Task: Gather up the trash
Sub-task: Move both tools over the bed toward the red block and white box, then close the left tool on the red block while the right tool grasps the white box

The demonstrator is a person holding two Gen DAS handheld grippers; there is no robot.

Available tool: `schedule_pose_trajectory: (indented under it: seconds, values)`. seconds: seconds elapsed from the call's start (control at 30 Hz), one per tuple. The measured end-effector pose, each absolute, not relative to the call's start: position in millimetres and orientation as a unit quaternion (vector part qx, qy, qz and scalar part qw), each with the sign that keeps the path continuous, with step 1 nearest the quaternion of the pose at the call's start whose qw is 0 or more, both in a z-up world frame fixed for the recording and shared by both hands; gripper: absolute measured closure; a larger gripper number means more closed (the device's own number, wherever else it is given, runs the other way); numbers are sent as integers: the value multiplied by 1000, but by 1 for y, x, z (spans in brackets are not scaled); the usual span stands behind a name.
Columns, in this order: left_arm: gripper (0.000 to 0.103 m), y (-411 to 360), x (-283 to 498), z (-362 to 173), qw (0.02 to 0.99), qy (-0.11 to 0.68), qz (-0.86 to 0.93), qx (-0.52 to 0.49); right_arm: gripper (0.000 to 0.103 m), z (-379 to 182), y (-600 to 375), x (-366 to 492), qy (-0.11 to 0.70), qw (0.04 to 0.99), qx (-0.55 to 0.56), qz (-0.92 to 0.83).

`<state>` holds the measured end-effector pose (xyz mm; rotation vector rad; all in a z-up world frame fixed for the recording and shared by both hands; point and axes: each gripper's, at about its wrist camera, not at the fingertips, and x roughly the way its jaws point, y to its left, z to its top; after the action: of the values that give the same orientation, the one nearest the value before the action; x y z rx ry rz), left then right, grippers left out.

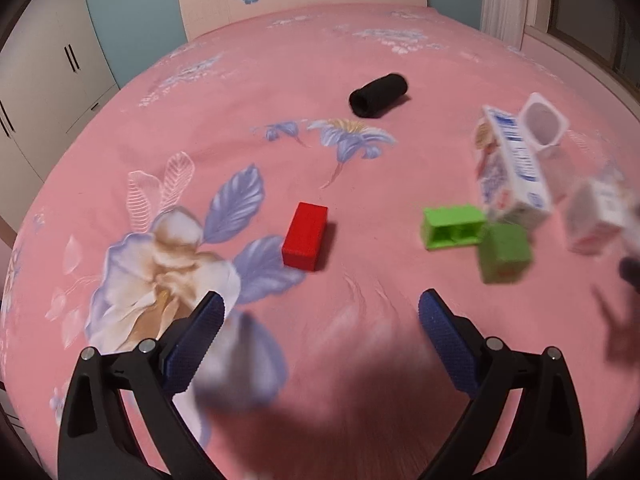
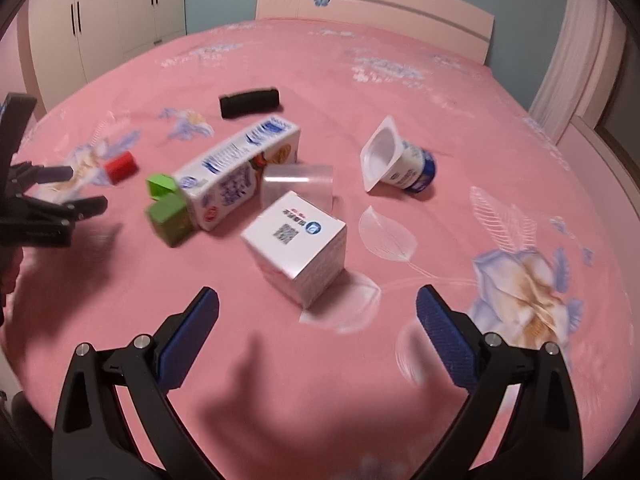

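On the pink floral bed (image 2: 400, 92), a white box (image 2: 298, 246) shows a QR code and blurred, unreadable print. Just behind it lie a clear cup (image 2: 298, 184) and a milk carton (image 2: 240, 172), its writing smeared; the yogurt pot (image 2: 400, 162) is tipped to the carton's right. Left tool (image 1: 320, 316) and right tool (image 2: 318, 312) both gape, holding nothing.

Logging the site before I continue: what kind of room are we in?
A bedroom, most likely: the trash lies on a bed with a pink floral bedsheet, a headboard behind it and a wardrobe along the wall.
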<state>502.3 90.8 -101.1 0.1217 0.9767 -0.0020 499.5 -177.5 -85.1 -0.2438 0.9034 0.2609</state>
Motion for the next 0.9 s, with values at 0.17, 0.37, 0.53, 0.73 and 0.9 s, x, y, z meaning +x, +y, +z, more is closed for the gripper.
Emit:
schedule_pose_trajectory:
  seconds: [0.17, 0.37, 0.53, 0.73, 0.9]
  values:
    - [6, 101, 531, -119, 875, 481, 0, 50, 7, -106, -174, 527, 447, 876, -117, 136]
    - [41, 109, 548, -121, 877, 479, -11, 31, 27, -114, -165, 543, 449, 872, -122, 151]
    - [81, 106, 550, -118, 873, 486, -34, 16, 43, -116, -163, 545, 460, 865, -117, 160]
    - [81, 103, 537, -108, 871, 489, -35, 13, 43, -94, -171, 532, 450, 872, -112, 155]
    - [81, 97, 510, -72, 883, 468, -35, 22, 43, -58, -178, 510, 431, 883, -108, 152]
